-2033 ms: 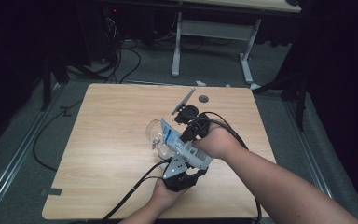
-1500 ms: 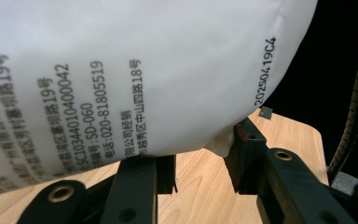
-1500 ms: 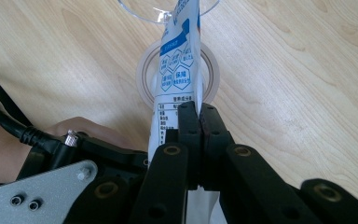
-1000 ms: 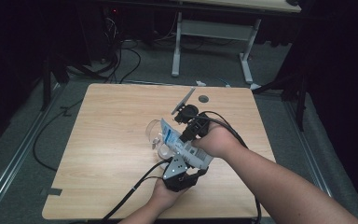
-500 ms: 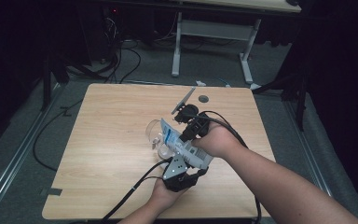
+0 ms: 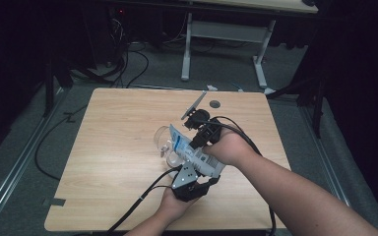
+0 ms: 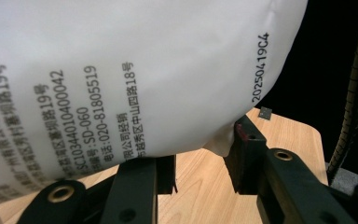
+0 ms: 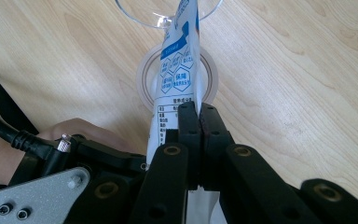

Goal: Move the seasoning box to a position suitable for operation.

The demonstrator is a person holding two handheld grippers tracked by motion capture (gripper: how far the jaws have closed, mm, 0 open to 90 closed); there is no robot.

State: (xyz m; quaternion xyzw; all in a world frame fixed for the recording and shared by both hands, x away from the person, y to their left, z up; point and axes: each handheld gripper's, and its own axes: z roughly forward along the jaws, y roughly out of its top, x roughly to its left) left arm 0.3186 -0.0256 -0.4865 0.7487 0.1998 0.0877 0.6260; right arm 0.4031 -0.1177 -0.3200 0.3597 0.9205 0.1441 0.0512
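A white and blue printed pouch (image 6: 192, 152) hangs tilted over a clear glass (image 6: 165, 140) standing mid-table. My right gripper (image 6: 197, 135) comes from the right and is shut on the pouch's thin edge; in the right gripper view its jaws (image 8: 198, 109) pinch the pouch (image 8: 177, 70) directly above the glass (image 8: 168, 18). My left gripper (image 6: 192, 177) sits below, near the front edge, with the pouch's bulging lower end (image 7: 121, 70) wedged between its partly closed jaws (image 7: 205, 161). The pouch's mouth is hidden.
The wooden table (image 6: 118, 128) has bare room at left and back. A small dark round thing (image 6: 215, 103) lies near the far edge. Cables trail off the front edge and across the floor; a desk frame (image 6: 187, 44) stands beyond.
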